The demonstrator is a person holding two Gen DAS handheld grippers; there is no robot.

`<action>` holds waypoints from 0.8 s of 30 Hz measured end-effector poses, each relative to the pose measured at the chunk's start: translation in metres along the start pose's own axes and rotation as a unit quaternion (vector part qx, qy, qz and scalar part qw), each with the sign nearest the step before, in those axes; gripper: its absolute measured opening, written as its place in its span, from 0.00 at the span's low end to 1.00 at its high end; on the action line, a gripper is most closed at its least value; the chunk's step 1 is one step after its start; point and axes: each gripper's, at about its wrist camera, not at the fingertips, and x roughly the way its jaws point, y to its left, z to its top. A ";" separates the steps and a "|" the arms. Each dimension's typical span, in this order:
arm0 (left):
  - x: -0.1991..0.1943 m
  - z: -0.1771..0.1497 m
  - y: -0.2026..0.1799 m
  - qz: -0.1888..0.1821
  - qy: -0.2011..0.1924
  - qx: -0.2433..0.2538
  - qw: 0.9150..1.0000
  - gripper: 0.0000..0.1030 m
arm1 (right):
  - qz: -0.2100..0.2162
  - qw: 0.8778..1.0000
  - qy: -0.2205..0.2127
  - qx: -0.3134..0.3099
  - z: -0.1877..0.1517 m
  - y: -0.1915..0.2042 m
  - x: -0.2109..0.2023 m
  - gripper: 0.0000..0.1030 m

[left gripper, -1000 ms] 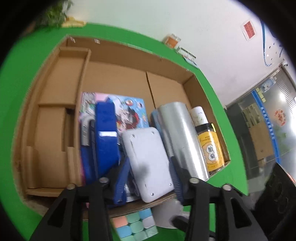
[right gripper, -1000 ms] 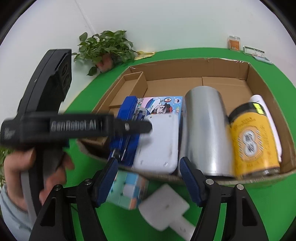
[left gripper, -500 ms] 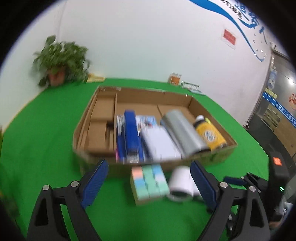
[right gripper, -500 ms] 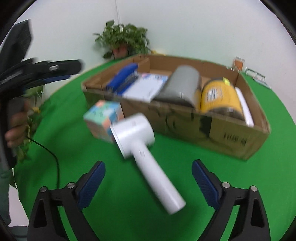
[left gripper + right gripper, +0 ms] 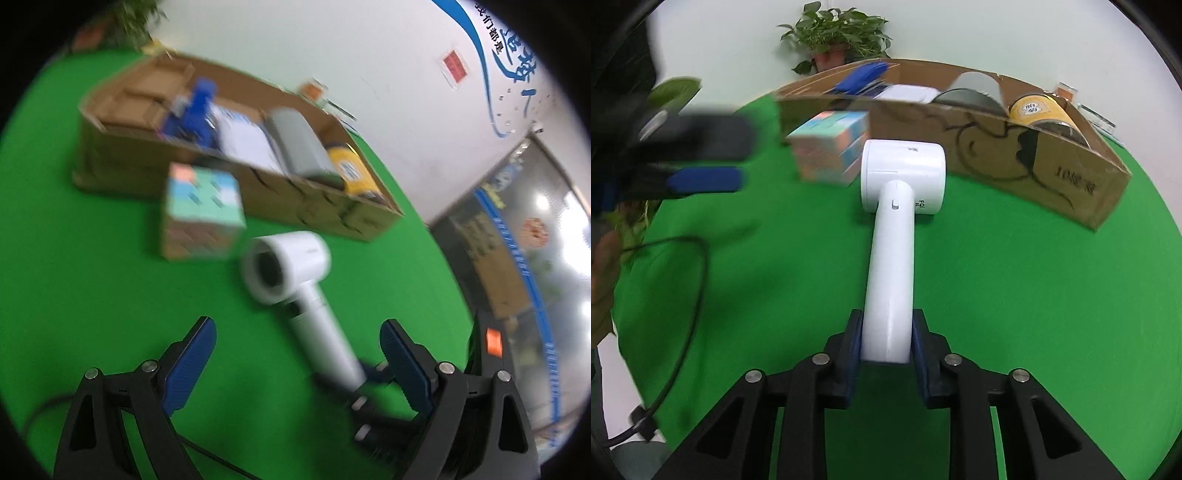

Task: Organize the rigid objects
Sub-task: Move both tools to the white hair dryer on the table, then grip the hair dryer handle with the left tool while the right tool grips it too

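As the jaws of our right hand-held gripper (image 5: 885, 341) close, the blue pads press both sides of the white dryer (image 5: 892, 236) handle, near its end. The dryer lies on the green desk (image 5: 1015, 295), head pointing far toward the box (image 5: 1052, 173), with the pastel cube (image 5: 831, 146) just beside its head on the left. Our left hand-held gripper (image 5: 295, 365) hangs wide open over the desk, nothing between its pads, and the dryer handle runs past in front of it. Inside the box we see a blue stapler (image 5: 195, 110), a grey roll (image 5: 299, 147) and a yellow jar (image 5: 1039, 109).
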 end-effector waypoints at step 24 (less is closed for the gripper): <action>0.039 -0.035 -0.015 0.047 0.093 0.001 0.995 0.36 | 0.074 0.997 -0.024 0.018 -0.028 0.037 -0.004 0.33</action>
